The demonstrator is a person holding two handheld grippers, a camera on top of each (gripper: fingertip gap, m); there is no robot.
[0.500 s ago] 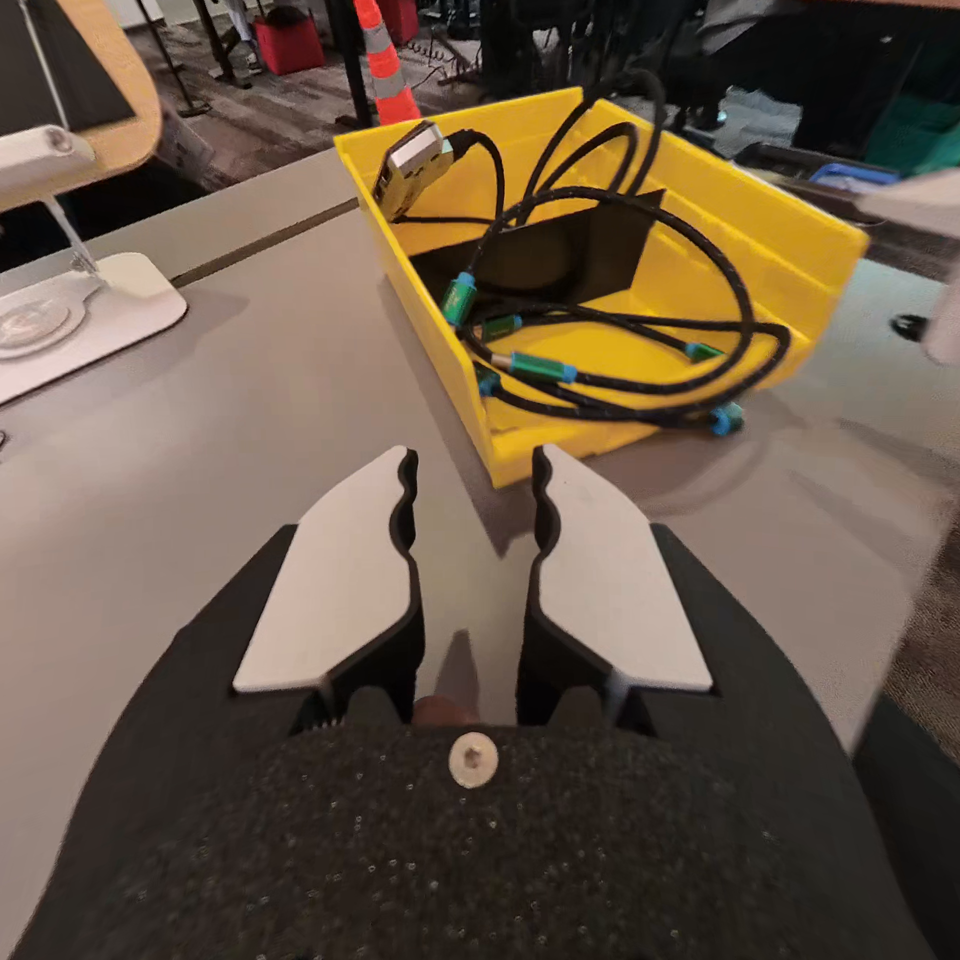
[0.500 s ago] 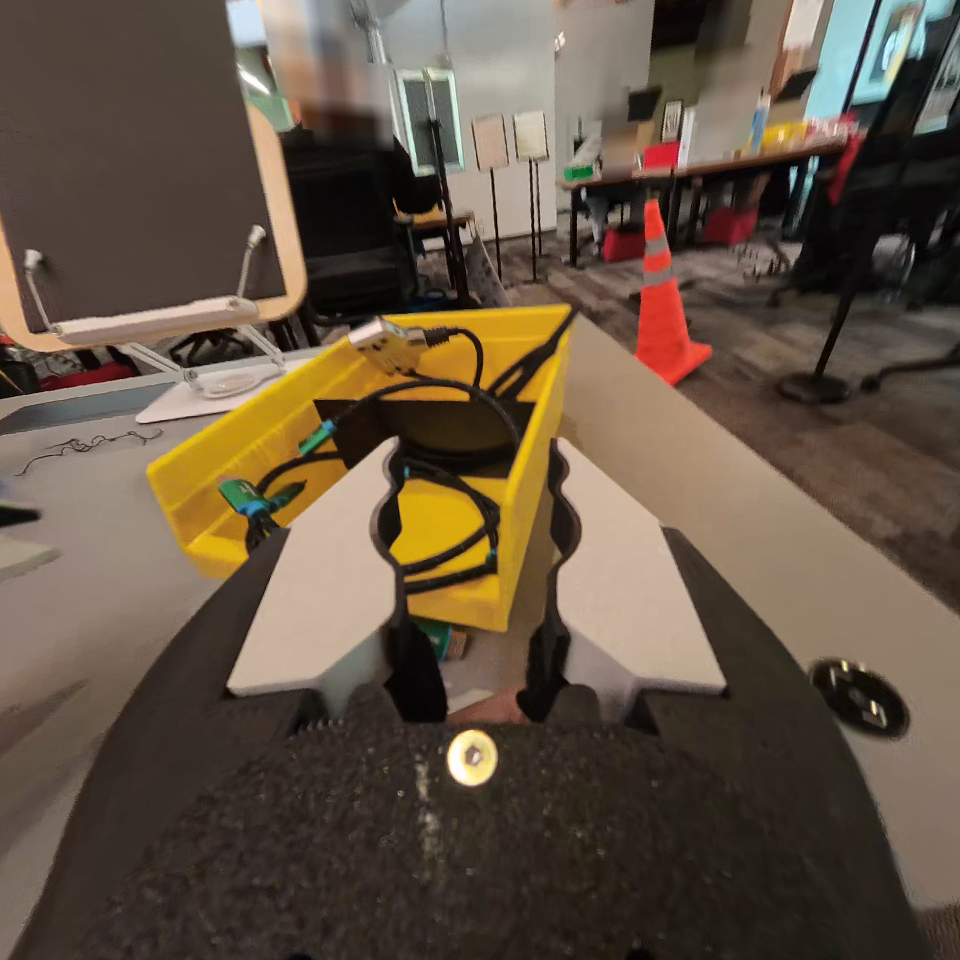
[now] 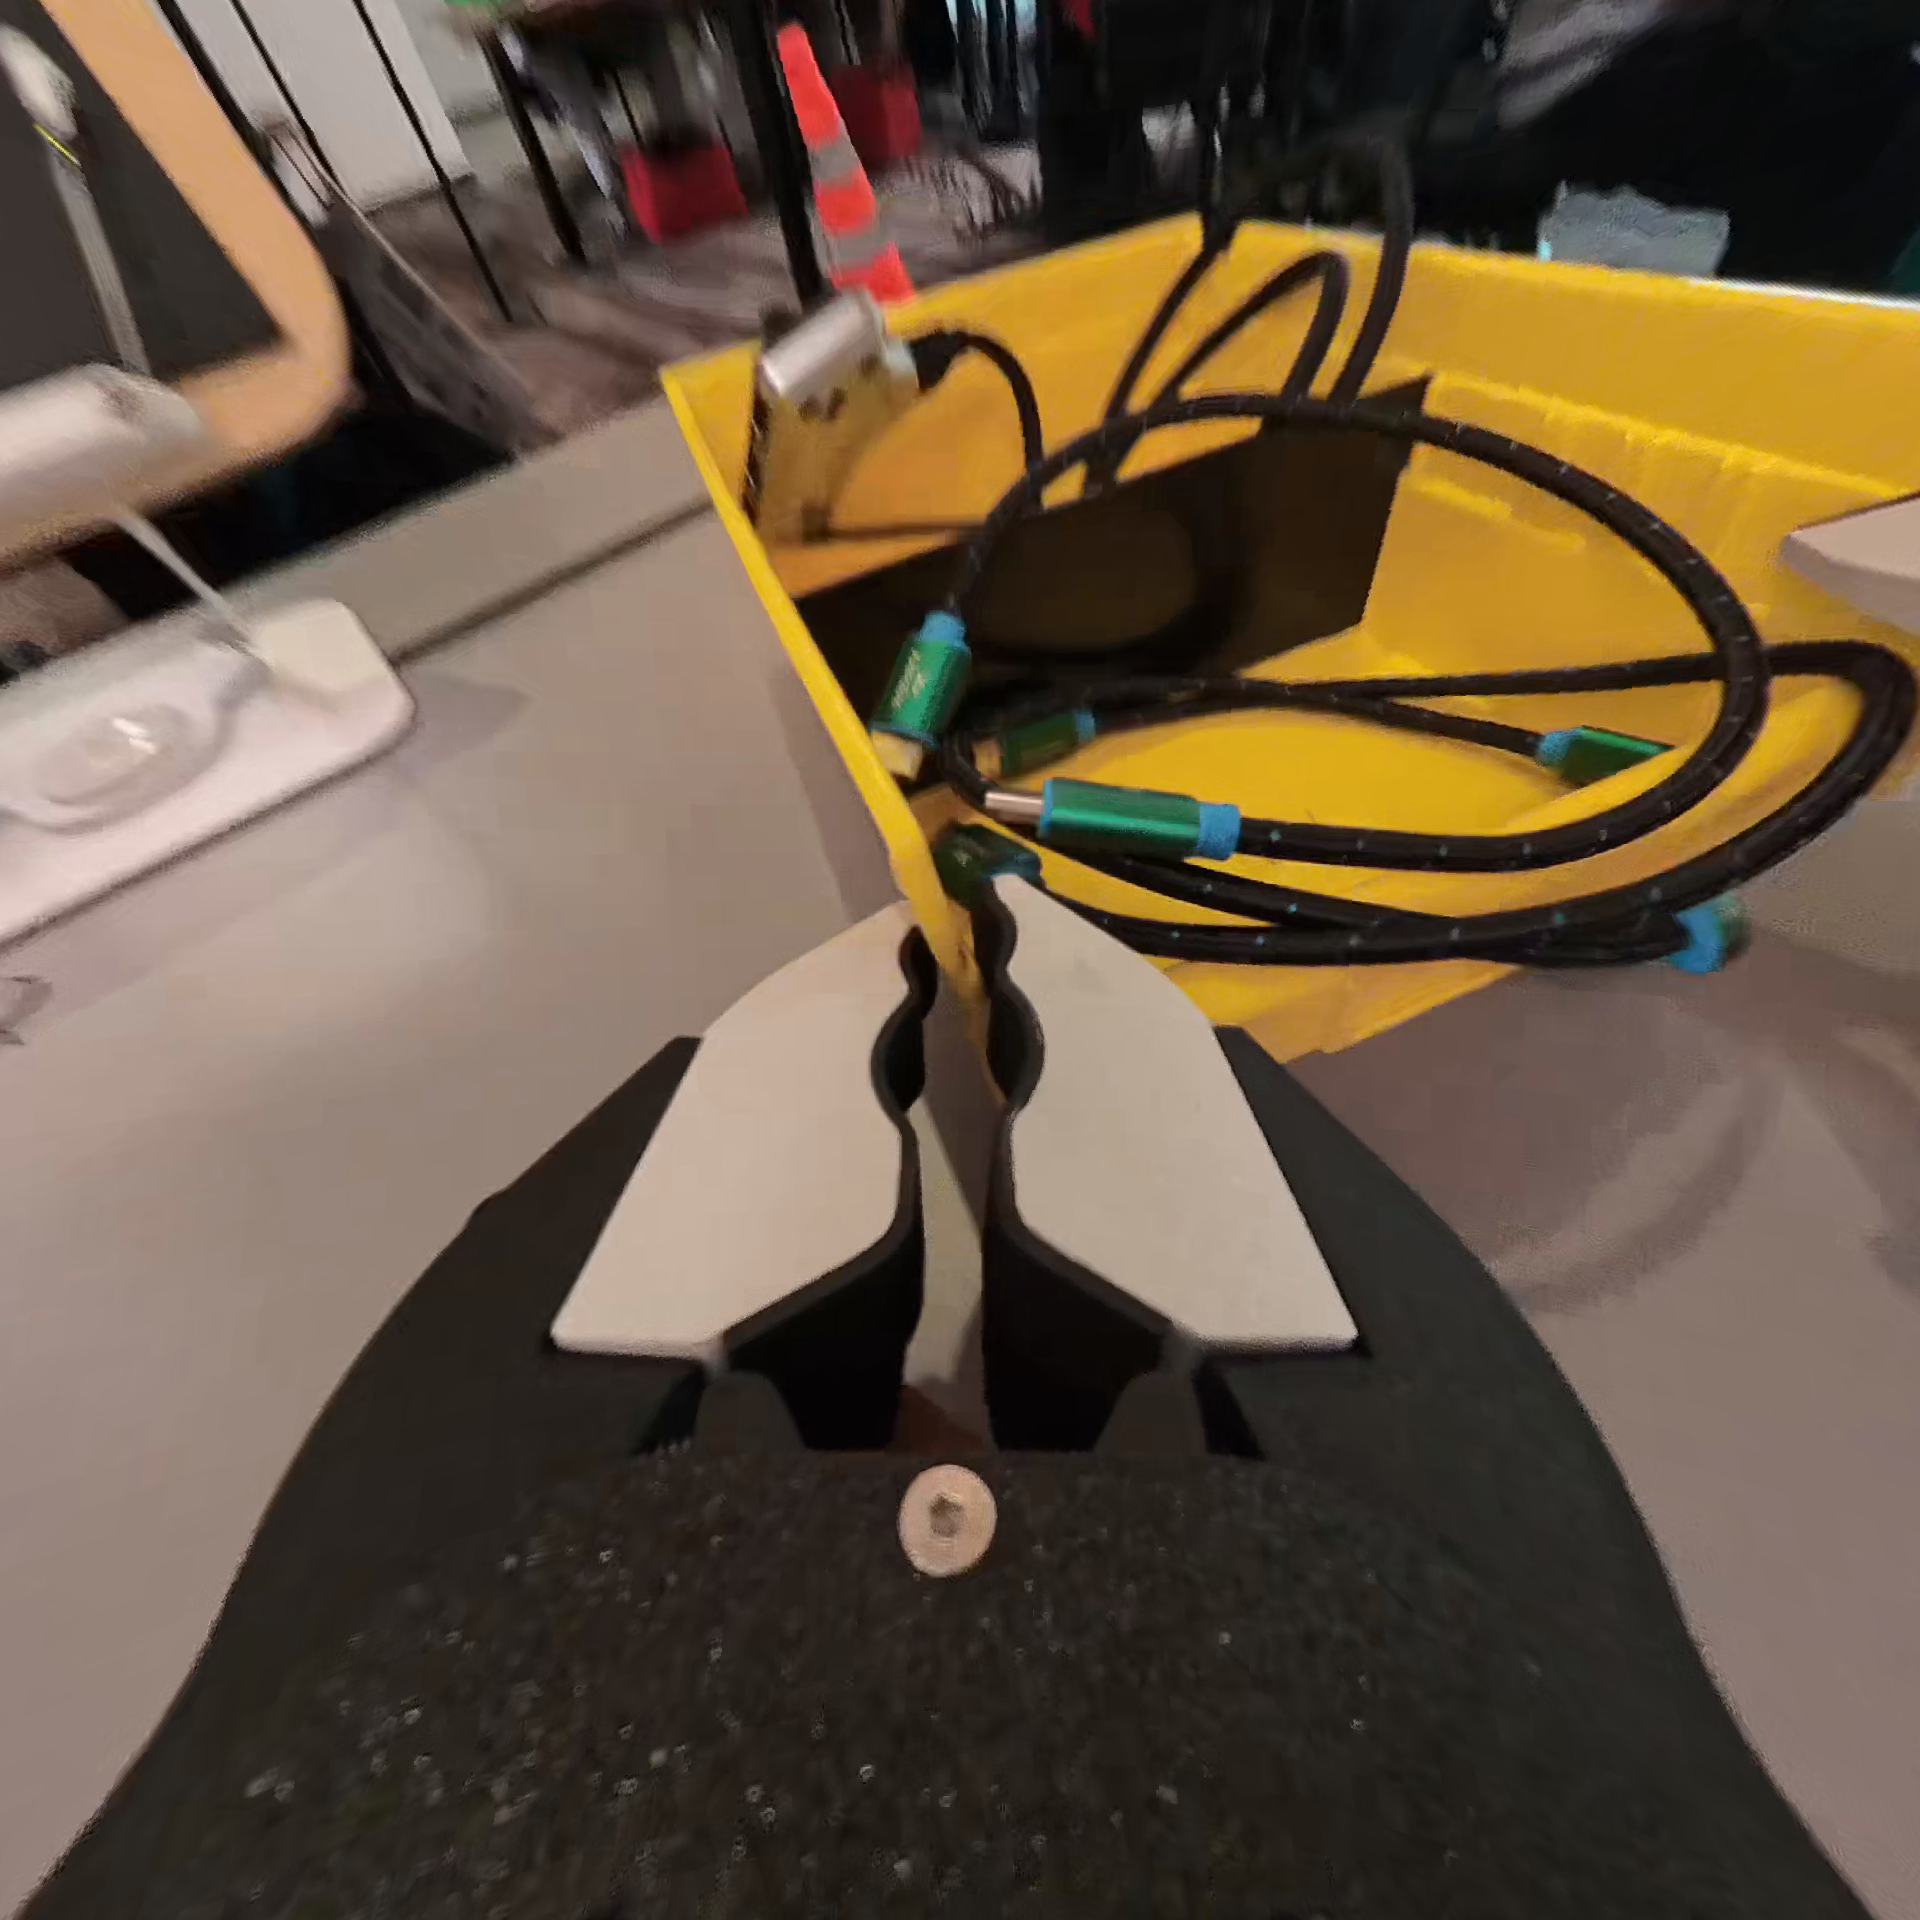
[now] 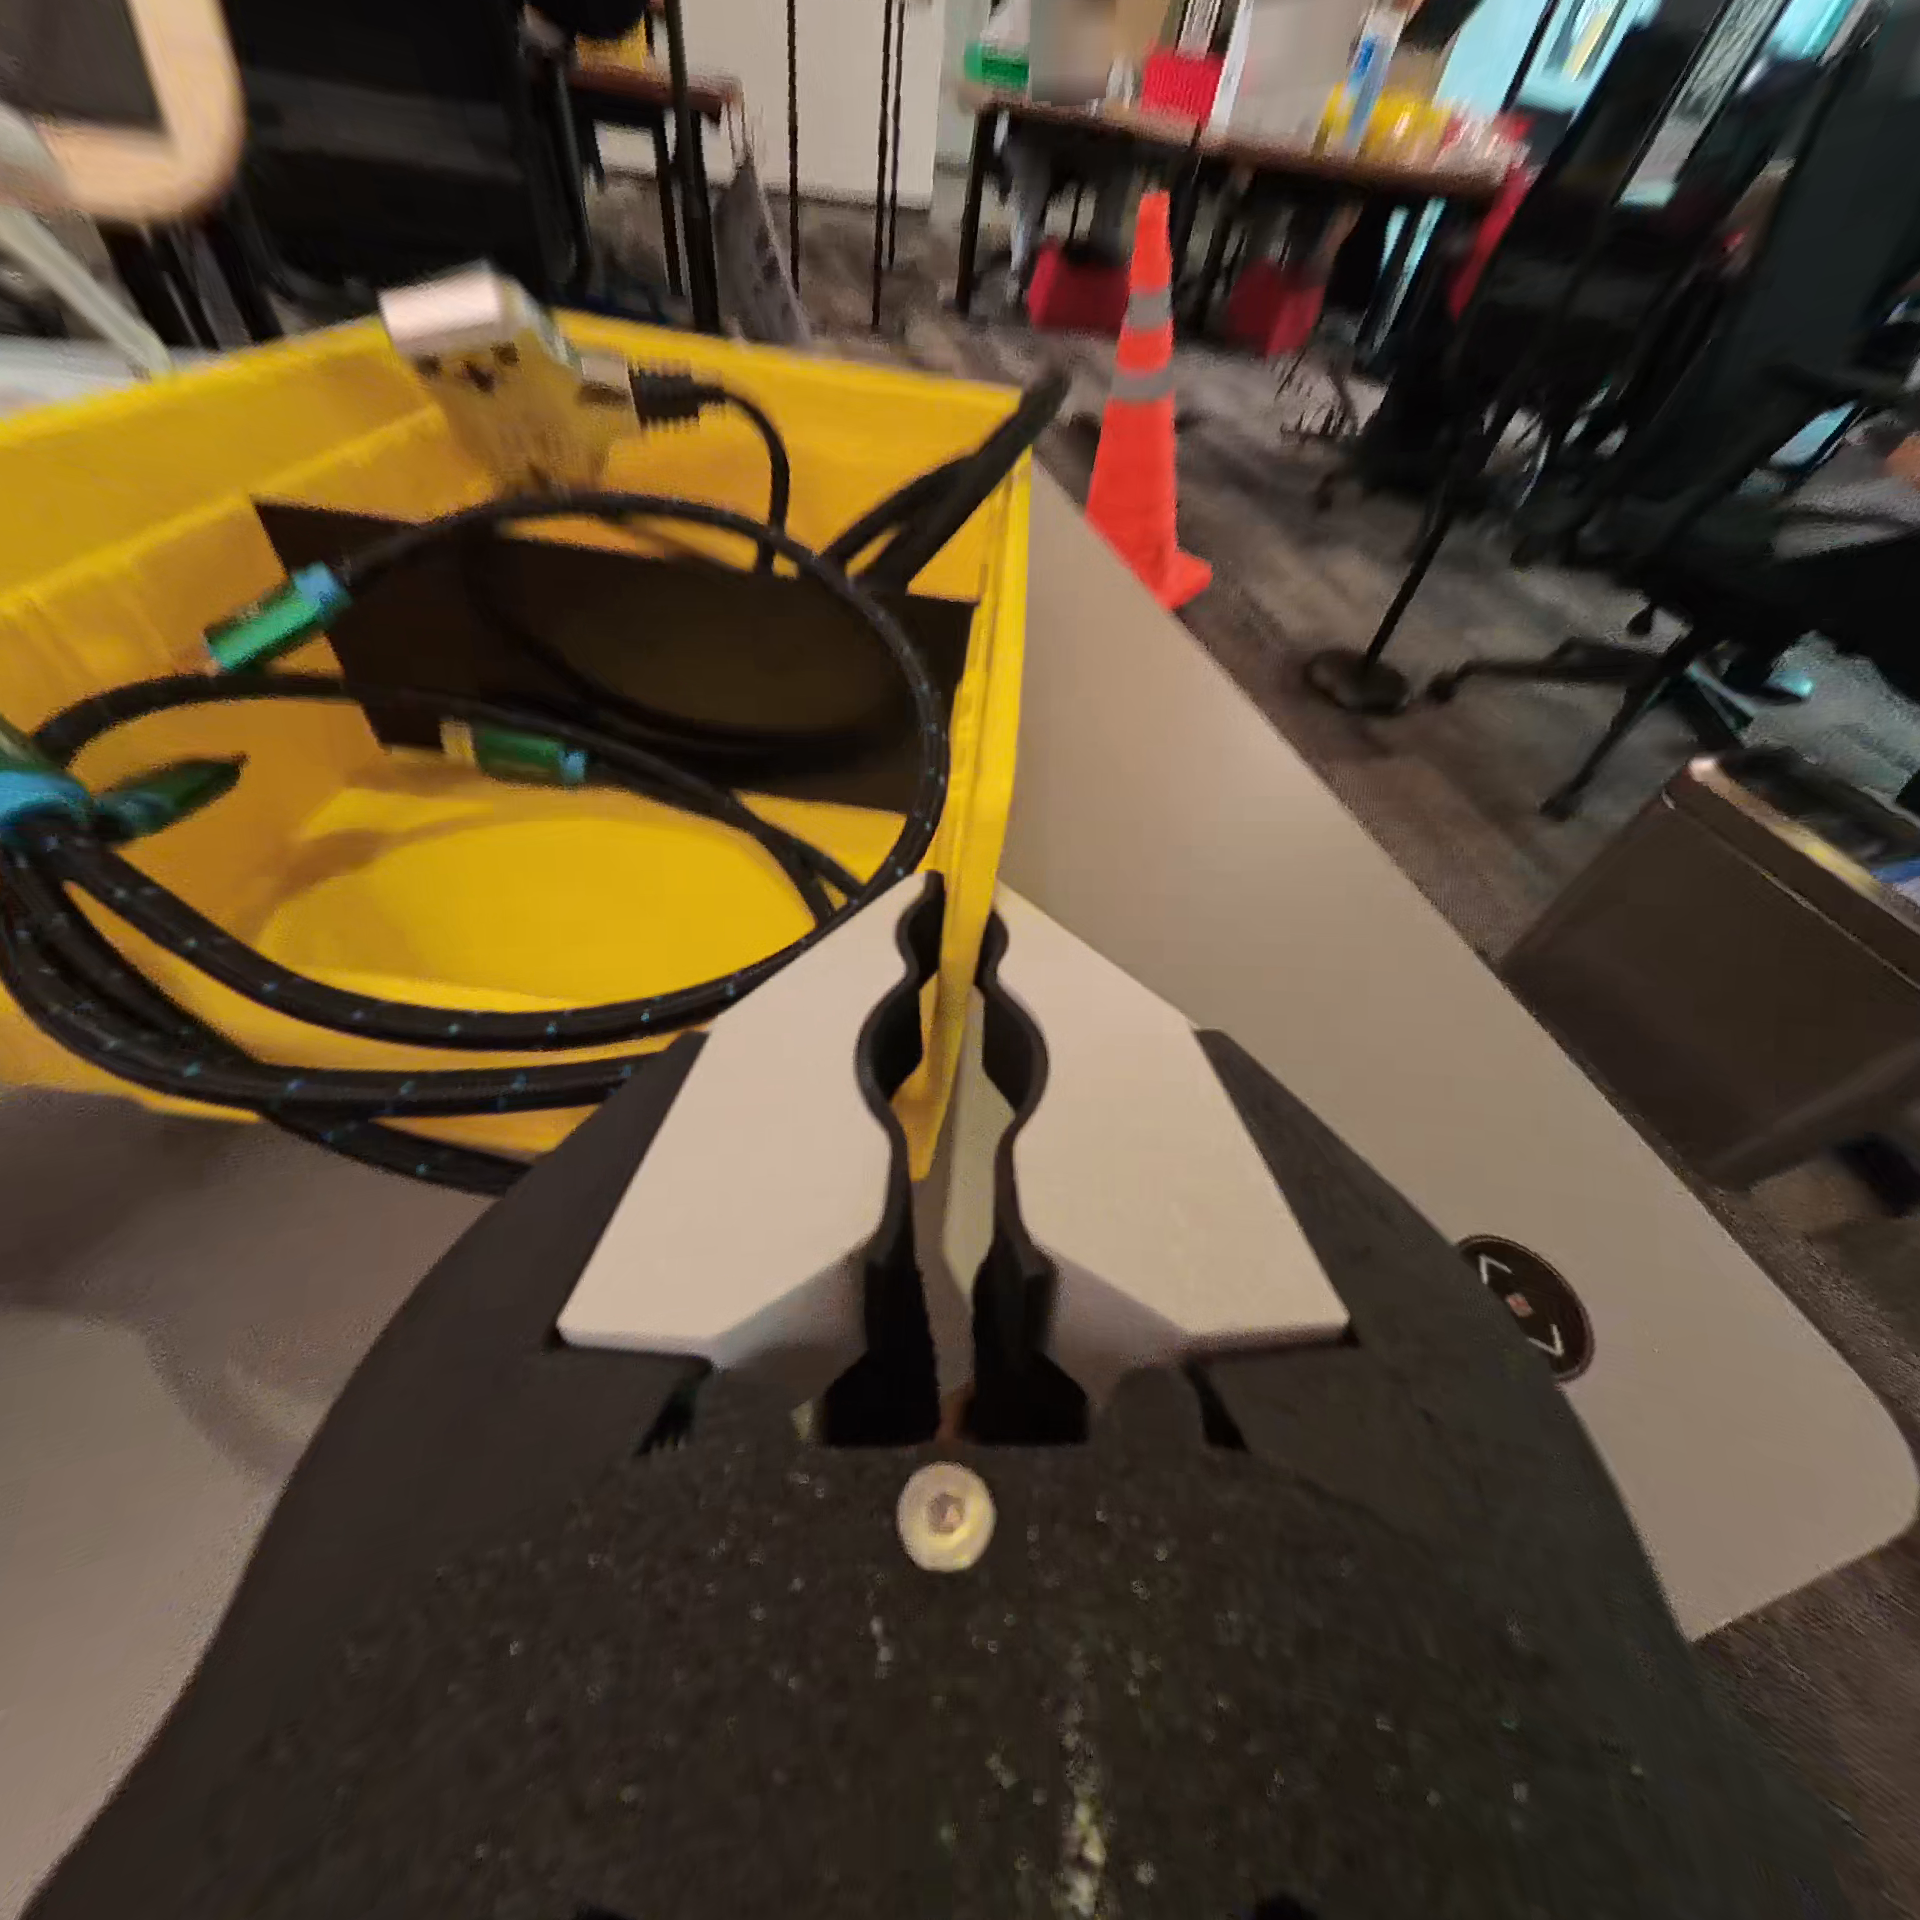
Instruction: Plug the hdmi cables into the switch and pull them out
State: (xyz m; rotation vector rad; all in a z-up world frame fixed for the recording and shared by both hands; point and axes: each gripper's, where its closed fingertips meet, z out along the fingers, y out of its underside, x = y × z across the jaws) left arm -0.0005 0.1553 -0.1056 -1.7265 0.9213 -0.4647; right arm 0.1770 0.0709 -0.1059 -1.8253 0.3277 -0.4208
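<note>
While claws [image 3: 956, 940] pinch bin [image 3: 1558, 332], cables [image 3: 1351, 831] lie inside.

One yellow bin [image 3: 1621, 343], one switch [image 3: 831, 384], one cone [image 4: 1143, 395].

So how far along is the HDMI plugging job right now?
Nothing is plugged yet: the cables lie coiled in the yellow bin, with the silver switch propped in its corner. In hand: the left gripper and right gripper each pinch a bin wall. Plugging and pulling out remain.
</note>
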